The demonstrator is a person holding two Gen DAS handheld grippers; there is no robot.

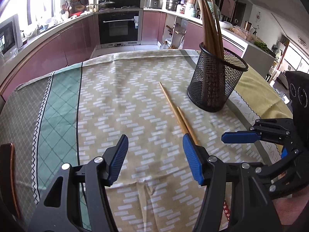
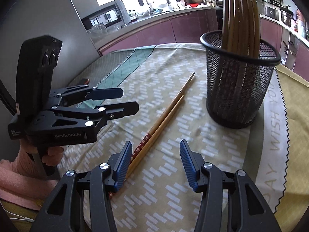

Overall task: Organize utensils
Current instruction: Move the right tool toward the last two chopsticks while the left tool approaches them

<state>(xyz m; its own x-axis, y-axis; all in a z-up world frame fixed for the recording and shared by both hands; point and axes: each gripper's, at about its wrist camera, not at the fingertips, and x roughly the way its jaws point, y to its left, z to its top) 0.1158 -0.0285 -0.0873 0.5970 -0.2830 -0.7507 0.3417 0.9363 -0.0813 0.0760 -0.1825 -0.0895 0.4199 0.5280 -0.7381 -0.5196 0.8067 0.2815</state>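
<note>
Two light wooden chopsticks [image 1: 174, 111] [image 2: 166, 116] lie side by side on the patterned tablecloth [image 1: 119, 100], their red flowered handle ends nearest me. Just beyond and to the right of them stands a black mesh holder [image 1: 216, 81] [image 2: 239, 89] with several darker chopsticks [image 1: 209, 29] [image 2: 241, 15] upright in it. My left gripper [image 1: 155, 154] [image 2: 126, 101] is open and low over the cloth, and its right finger covers the pair's near end. My right gripper [image 2: 154, 164] [image 1: 251, 145] is also open, its left finger over the handle ends. Neither gripper has anything between its pads.
A yellow cloth [image 2: 293, 100] with printed letters covers the table's right side. A chair back [image 1: 9, 174] rises at the left edge. A hand in a pink sleeve [image 2: 21, 172] holds the left gripper. Kitchen counters and an oven [image 1: 118, 27] stand beyond the table.
</note>
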